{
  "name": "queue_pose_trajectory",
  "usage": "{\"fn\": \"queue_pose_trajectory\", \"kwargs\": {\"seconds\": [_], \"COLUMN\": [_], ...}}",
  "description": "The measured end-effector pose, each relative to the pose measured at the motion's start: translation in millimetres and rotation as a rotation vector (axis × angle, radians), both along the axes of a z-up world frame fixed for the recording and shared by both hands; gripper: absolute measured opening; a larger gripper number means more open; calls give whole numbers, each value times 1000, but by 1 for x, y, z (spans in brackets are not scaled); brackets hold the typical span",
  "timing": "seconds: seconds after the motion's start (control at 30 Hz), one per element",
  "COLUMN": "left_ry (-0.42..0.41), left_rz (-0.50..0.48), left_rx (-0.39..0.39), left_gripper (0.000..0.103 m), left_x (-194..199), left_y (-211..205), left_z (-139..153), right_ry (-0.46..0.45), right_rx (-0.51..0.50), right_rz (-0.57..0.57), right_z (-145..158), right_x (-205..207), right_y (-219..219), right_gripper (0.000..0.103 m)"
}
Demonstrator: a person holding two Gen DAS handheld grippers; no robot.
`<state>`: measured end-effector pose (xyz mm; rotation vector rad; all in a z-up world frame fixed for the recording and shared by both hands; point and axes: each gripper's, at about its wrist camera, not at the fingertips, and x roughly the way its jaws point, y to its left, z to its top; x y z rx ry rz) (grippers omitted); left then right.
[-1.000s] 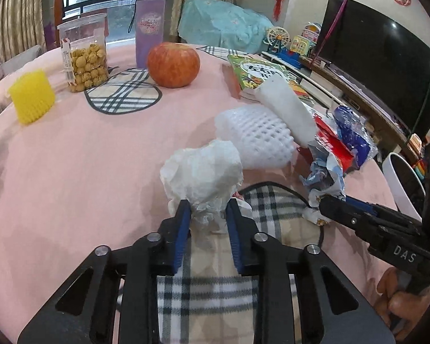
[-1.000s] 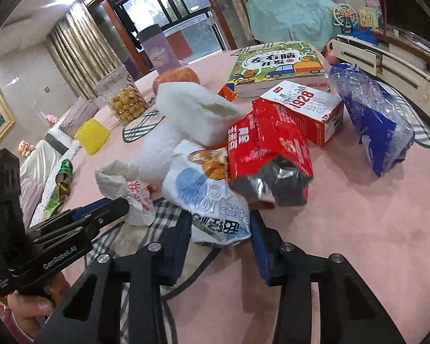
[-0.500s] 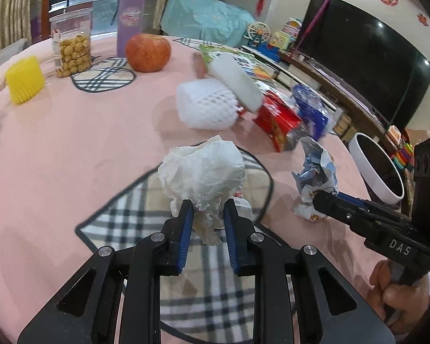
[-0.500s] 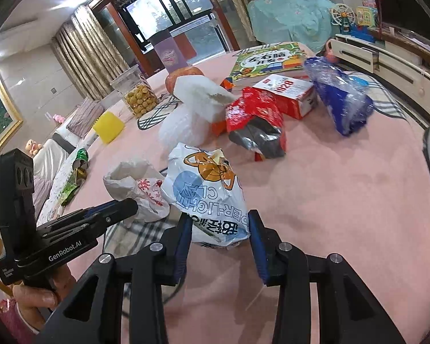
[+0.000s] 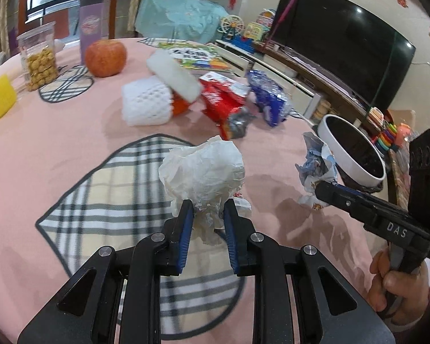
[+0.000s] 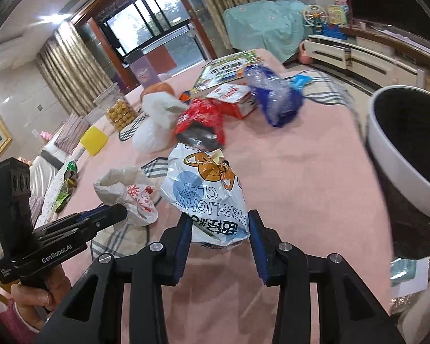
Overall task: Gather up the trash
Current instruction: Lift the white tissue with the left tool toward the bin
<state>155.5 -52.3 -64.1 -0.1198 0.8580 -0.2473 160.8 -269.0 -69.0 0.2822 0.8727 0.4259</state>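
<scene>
My left gripper is shut on a crumpled white paper bag, held above the checked placemat. It also shows in the right wrist view. My right gripper is shut on a white and blue clay wrapper; in the left wrist view the wrapper hangs at the right gripper's tip. A white trash bin with a dark inside stands just beyond the table's right edge, also seen in the left wrist view.
On the pink table lie a red snack bag, a blue wrapper, white foam netting, a red box, a book, an apple, a snack jar and a yellow sponge.
Both grippers have carried their trash to the right, away from the pile, towards the table's edge. The white bin has come much closer in the right wrist view.
</scene>
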Motion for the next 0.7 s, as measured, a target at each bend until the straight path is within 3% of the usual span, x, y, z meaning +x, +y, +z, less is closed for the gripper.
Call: {"fn": "queue_pose_trajectory", "kwargs": {"seconds": [0.7], "left_ry": [-4], "left_rz": [-68], "left_rx": [34], "left_gripper": [20], "left_x": [7], "left_y": [-46], "left_z": [8], "right_ry": [-4], "right_rx": [9], "right_rz": [-70], "right_z": [3], "right_x": [-6], "right_y": [-50], "right_gripper": [39]}}
